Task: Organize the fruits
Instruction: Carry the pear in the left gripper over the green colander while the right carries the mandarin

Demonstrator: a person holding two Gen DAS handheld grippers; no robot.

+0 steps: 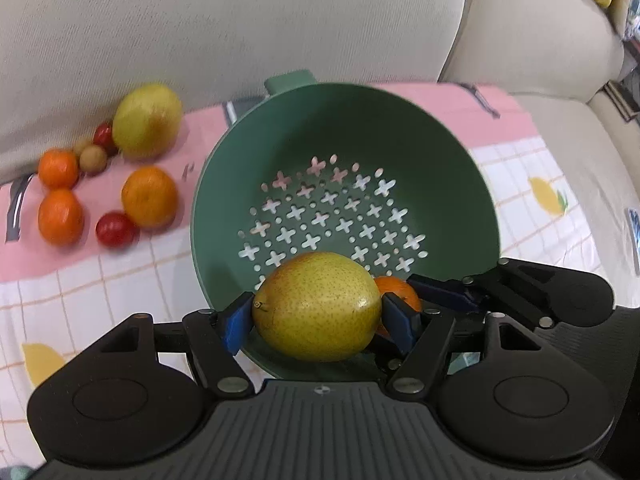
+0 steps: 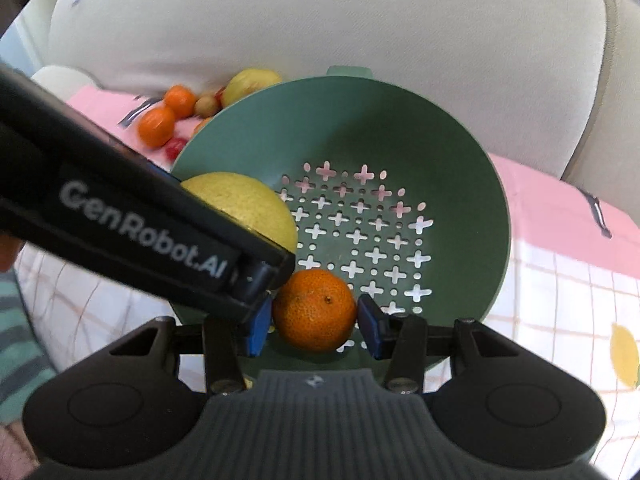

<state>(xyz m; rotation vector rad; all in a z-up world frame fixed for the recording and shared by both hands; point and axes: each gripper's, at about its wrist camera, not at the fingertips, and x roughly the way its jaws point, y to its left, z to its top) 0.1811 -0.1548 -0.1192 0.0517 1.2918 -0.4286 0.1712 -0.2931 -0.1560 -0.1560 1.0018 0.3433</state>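
1. The left gripper (image 1: pixel 316 316) has its jaws clamped on a yellow-green pear (image 1: pixel 317 311); the pear sits squarely between the two blue pads, one pressing each end, and hangs over the near rim of the green colander (image 1: pixel 460 168).
2. The right gripper (image 2: pixel 314 322) holds an orange (image 2: pixel 315 309) between its jaws, low inside the colander (image 2: pixel 472 168) at the near wall. The right pad touches the orange's side; the left pad is partly hidden behind the other gripper's body, so contact there looks likely but I cannot be sure.
3. From the right wrist view the pear (image 2: pixel 248 204) sits up and left of the orange, just beside it.
4. The colander stands on a pink and white checked cloth (image 1: pixel 532 184) spread over a sofa (image 1: pixel 240 20).
5. Left of the colander on the cloth lie a second pear (image 1: pixel 147 121), three more oranges (image 1: pixel 149 197), two red tomatoes (image 1: pixel 115 229) and two small brown fruits (image 1: pixel 93 157), bunched near the sofa back.
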